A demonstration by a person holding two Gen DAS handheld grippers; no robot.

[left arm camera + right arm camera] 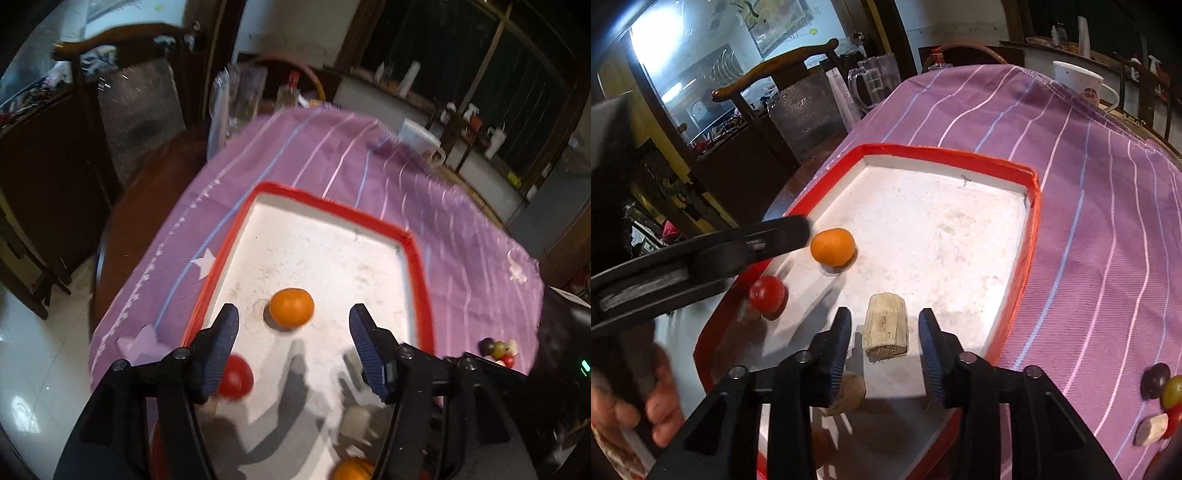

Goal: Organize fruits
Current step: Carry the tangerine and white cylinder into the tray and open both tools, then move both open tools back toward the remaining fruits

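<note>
A white tray with a red rim (415,254) (1032,206) lies on the purple striped cloth. In it lie an orange (291,307) (833,246), a red tomato (235,376) (767,293), a pale beige cut chunk (886,326) (356,421) and a second orange (352,470) at the near edge. My left gripper (294,325) is open above the tray, the orange lying beyond its tips. My right gripper (884,325) is open with the beige chunk between its fingers. The left gripper's arm (701,254) shows in the right wrist view.
A small pile of dark, green and red fruits with a beige piece (1161,395) (498,349) lies on the cloth right of the tray. A white mug (1078,83) (421,138) stands at the far table edge. A wooden chair (775,70) and clear jug (875,83) stand beyond.
</note>
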